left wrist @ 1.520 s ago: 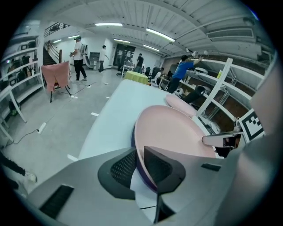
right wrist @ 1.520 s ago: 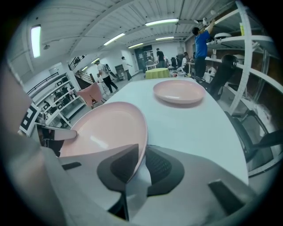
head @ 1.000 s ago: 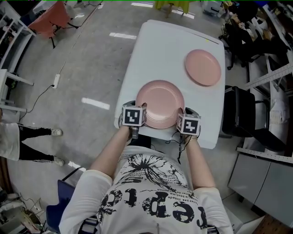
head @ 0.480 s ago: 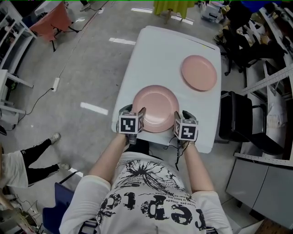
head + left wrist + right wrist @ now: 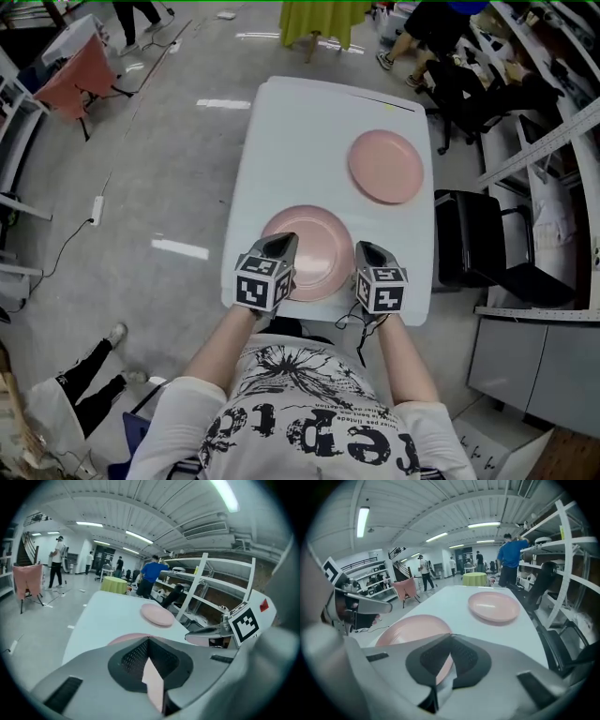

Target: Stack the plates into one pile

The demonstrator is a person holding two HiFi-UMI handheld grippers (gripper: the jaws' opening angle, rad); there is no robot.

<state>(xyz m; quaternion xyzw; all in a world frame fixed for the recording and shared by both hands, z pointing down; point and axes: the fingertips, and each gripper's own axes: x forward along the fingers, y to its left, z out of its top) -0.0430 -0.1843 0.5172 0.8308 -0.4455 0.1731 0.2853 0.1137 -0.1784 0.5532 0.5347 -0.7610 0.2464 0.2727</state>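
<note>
Head view: you stand at the near end of a white table [image 5: 309, 141] with a claw in each hand. Your left claw [image 5: 281, 240] and right claw [image 5: 365, 249] have both just closed. Their tips meet and nothing is caught between them. Each gripper view shows only pink plate surface through the gap behind the tips.

The near plate [image 5: 309, 246] lies flat on the table, just ahead of both claws and between them. Its near rim reaches from one claw to the other, so neither hand is clearly closer. The far plate [image 5: 386, 166] sits further ahead and to the right, well apart from the near plate and on your right claw's side.

Both plates are round, pale pink and shallow, with a low raised rim and a smooth surface. Being round, they have no long axis to line up with. You will probably need to reopen a claw before taking a rim.
</note>
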